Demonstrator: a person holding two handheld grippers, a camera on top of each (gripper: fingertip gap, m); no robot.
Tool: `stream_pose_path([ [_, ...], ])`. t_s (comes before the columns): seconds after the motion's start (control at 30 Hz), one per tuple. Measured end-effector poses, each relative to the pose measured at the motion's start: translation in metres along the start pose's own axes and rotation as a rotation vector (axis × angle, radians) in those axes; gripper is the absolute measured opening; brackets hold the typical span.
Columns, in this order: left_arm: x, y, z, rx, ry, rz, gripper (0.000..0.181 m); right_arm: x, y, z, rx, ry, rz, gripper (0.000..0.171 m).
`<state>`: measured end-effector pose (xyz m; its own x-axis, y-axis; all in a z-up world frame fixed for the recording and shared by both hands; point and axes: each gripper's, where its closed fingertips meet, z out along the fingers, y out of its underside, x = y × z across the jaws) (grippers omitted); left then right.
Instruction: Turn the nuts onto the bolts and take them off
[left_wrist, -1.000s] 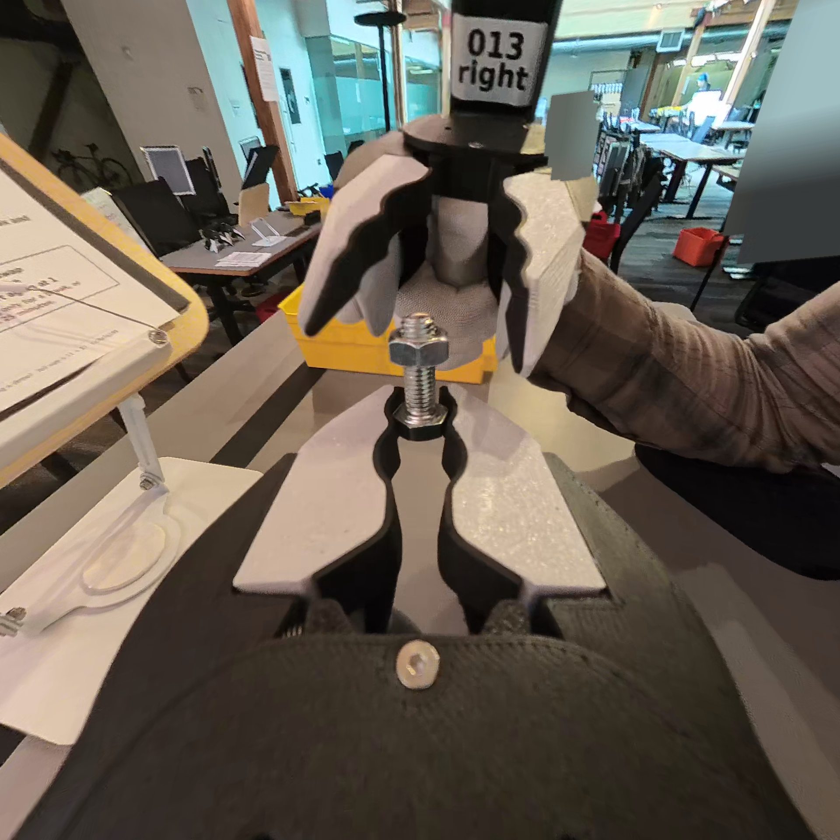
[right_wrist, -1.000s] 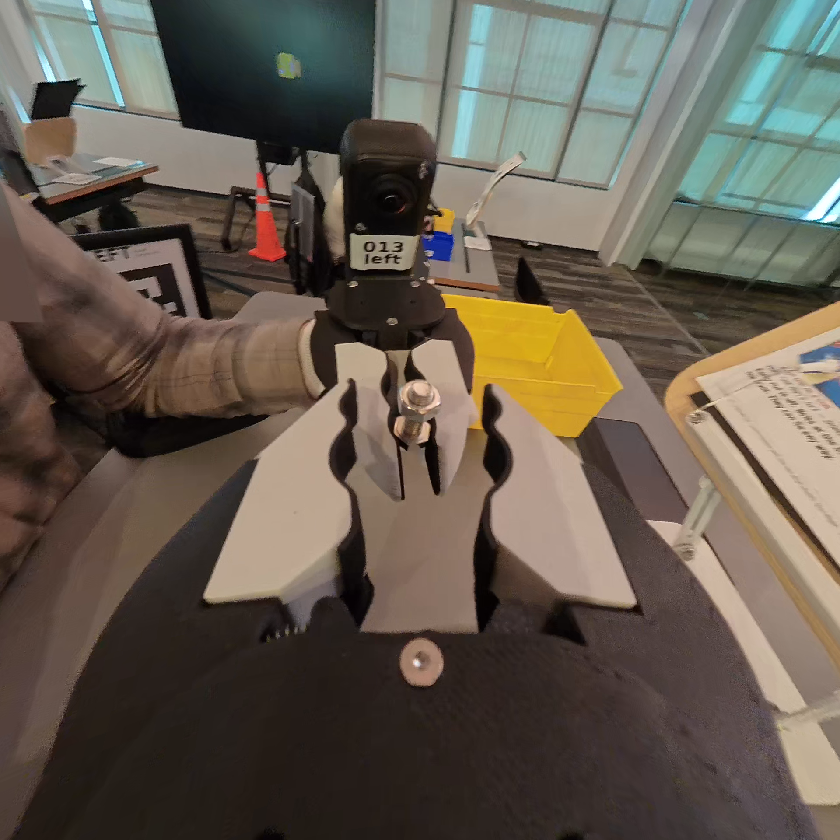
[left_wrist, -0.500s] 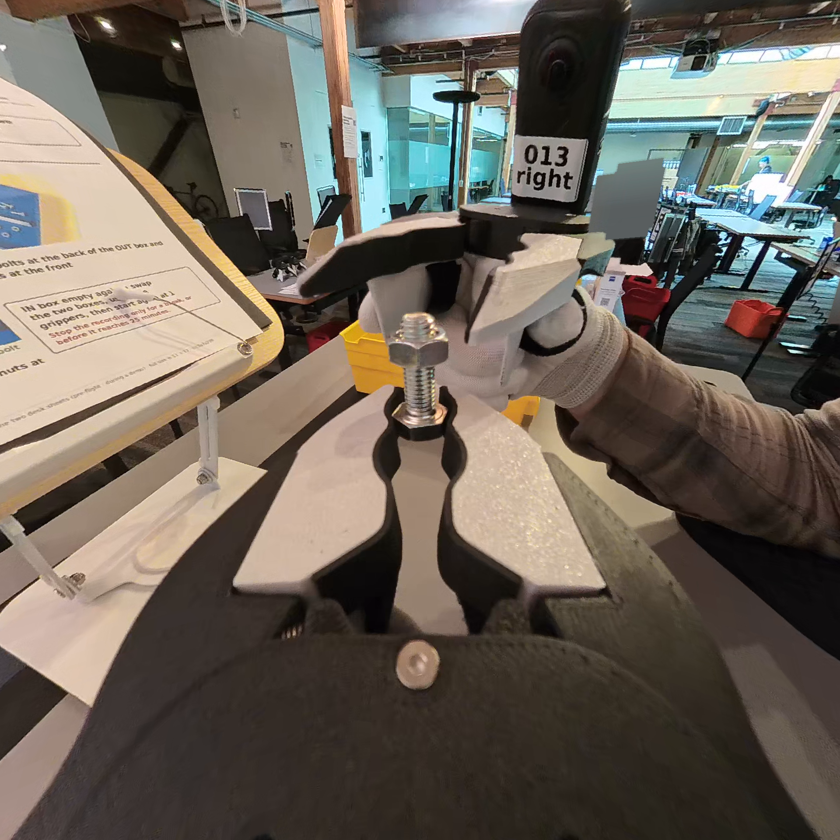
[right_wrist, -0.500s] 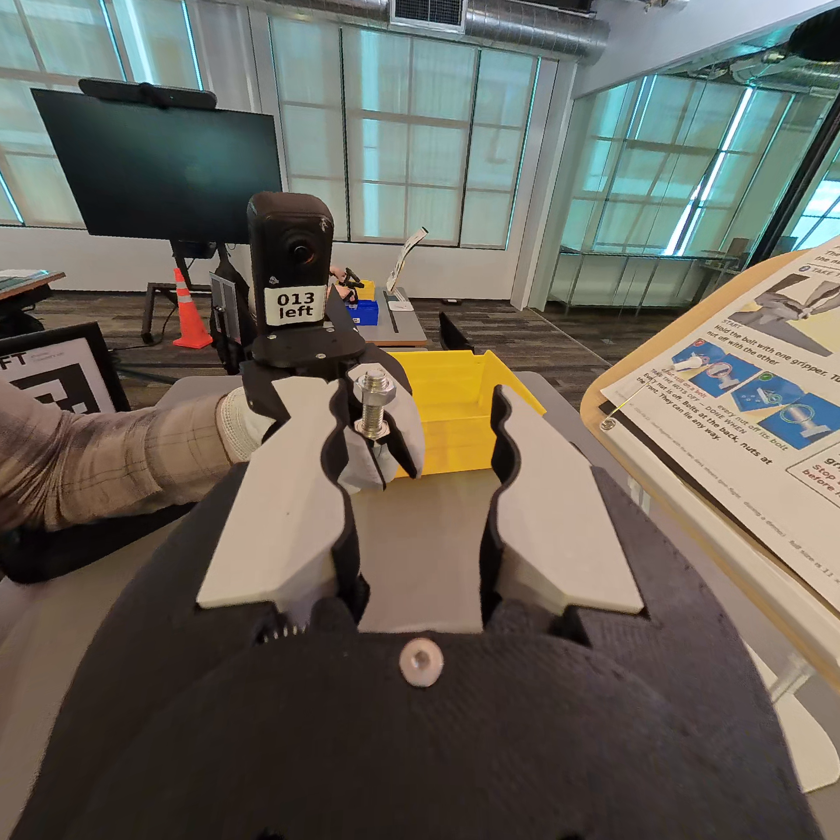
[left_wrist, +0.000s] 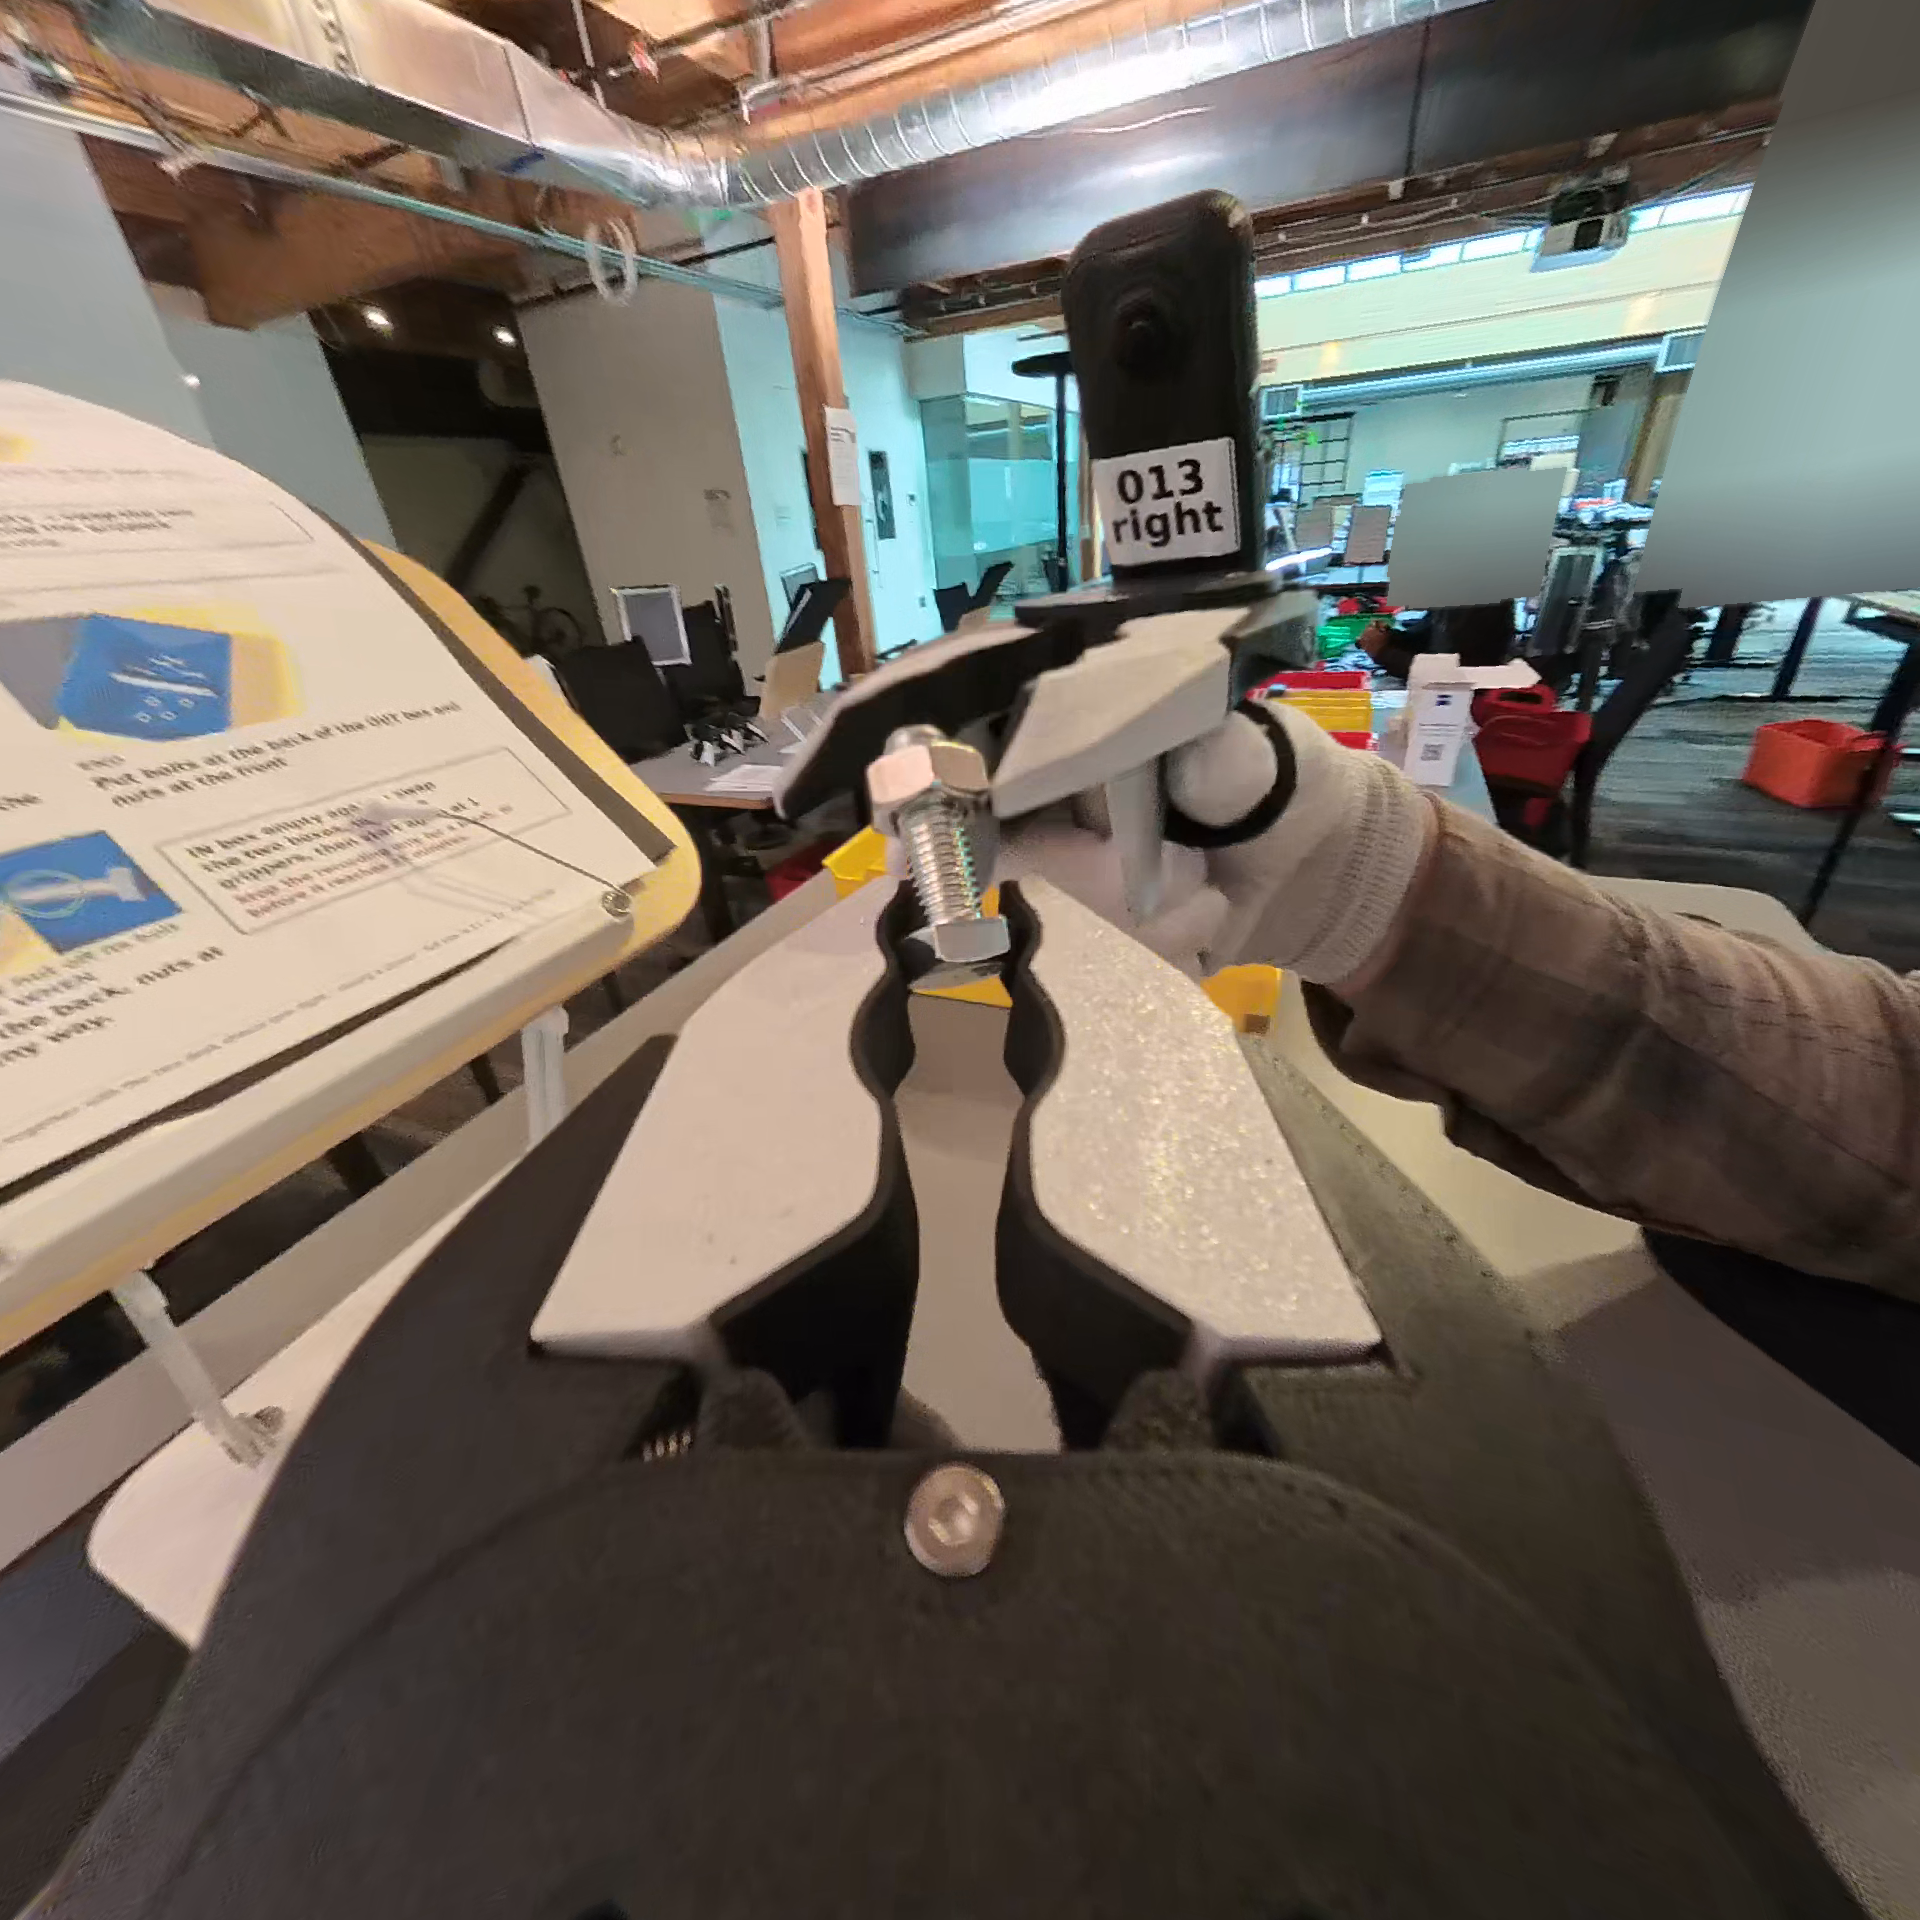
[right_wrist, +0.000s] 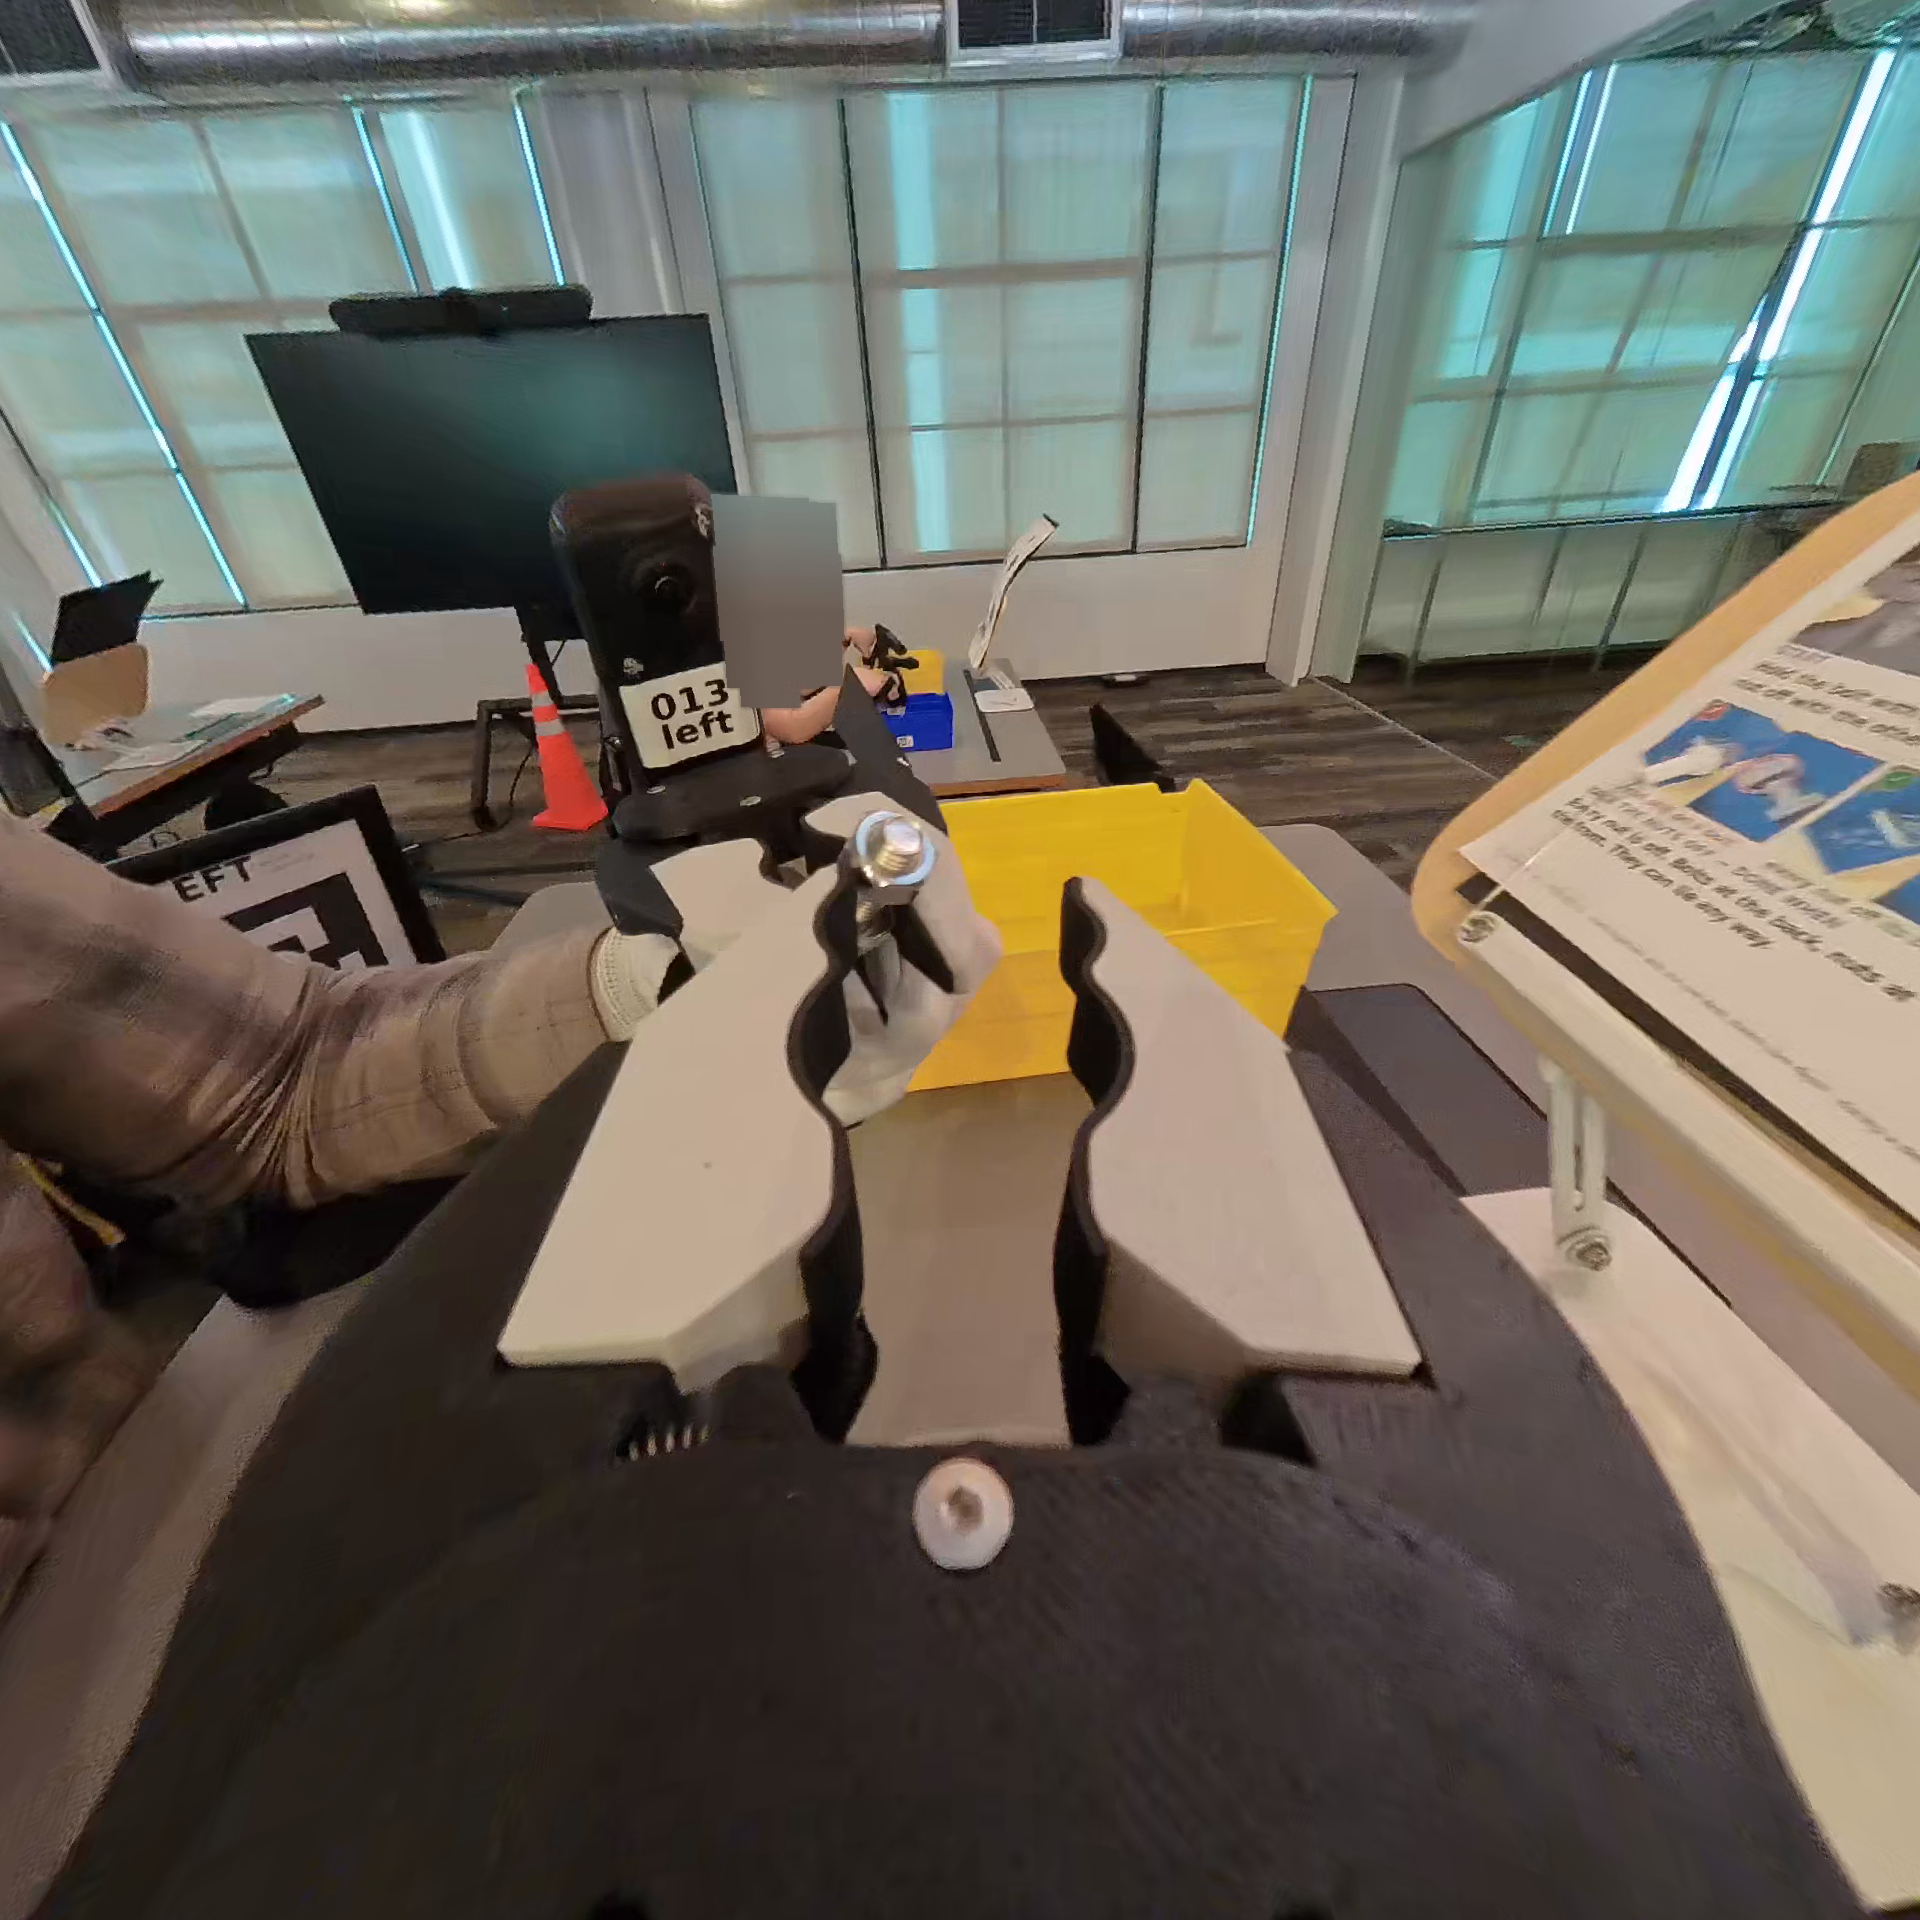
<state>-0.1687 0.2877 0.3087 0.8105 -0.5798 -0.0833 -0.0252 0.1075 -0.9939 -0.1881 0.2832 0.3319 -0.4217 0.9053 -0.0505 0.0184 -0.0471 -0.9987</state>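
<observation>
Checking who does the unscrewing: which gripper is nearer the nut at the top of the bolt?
Right. The right gripper has its open fingers around the nut; the left gripper clamps the bolt by its head, lower down.

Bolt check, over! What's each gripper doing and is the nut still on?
Left gripper shut on bolt head. Right gripper open, fingers beside the nut, not gripping. Nut still at the bolt's tip. Nothing blocking.

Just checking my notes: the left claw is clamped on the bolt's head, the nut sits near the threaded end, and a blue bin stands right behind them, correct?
Nearly. The bin right behind them is yellow, not blue, as the right wrist view shows. The left claw does clamp the bolt by its head, with the nut near the threaded end.
</observation>
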Motion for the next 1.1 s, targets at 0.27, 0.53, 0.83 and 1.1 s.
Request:
stream_pose_path([
  [0.27,-0.005,0.001,-0.002,-0.036,-0.041,0.042,0.014,-0.014,-0.004,0.013,0.005,-0.019,-0.047,0.016],
  [0.53,0.000,0.013,0.001,-0.130,-0.020,0.062,0.015,-0.020,0.003,0.012,-0.166,0.080,-0.256,0.016],
  [0.83,0.004,0.023,0.004,-0.190,-0.002,0.057,0.015,-0.022,0.011,0.012,-0.258,0.114,-0.347,0.016],
  [1.1,-0.003,0.020,0.004,-0.170,-0.046,0.064,0.014,-0.016,0.003,0.010,-0.192,0.124,-0.286,0.037],
])
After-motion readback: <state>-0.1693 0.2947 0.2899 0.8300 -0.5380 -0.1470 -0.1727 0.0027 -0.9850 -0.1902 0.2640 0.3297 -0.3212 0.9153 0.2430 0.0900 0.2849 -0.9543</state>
